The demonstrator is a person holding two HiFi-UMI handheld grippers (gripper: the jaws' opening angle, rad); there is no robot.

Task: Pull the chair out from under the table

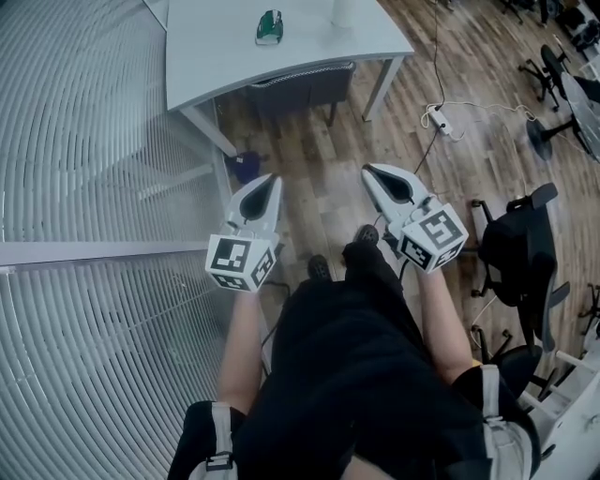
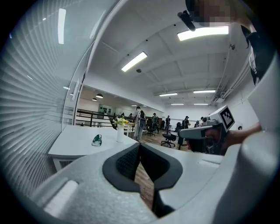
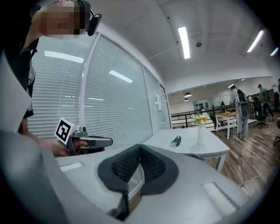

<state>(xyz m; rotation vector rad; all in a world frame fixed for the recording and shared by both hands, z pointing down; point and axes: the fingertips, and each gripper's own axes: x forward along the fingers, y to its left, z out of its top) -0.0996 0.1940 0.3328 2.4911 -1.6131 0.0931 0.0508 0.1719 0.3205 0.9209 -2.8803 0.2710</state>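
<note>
My left gripper (image 1: 266,182) and right gripper (image 1: 371,172), both clenched empty, must first reach the chair (image 1: 300,86) ahead under the table (image 1: 216,47).

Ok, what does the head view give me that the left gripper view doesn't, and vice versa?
Only the head view: the chair tucked under the table, the power strip on the floor, a black office chair at right, and the person's legs. Only the left gripper view: ceiling lights, yellow flowers in a vase, and people standing far off. Both: the table, the green object on it, and the left hand-held gripper and right hand-held gripper, each shut and empty.
</note>
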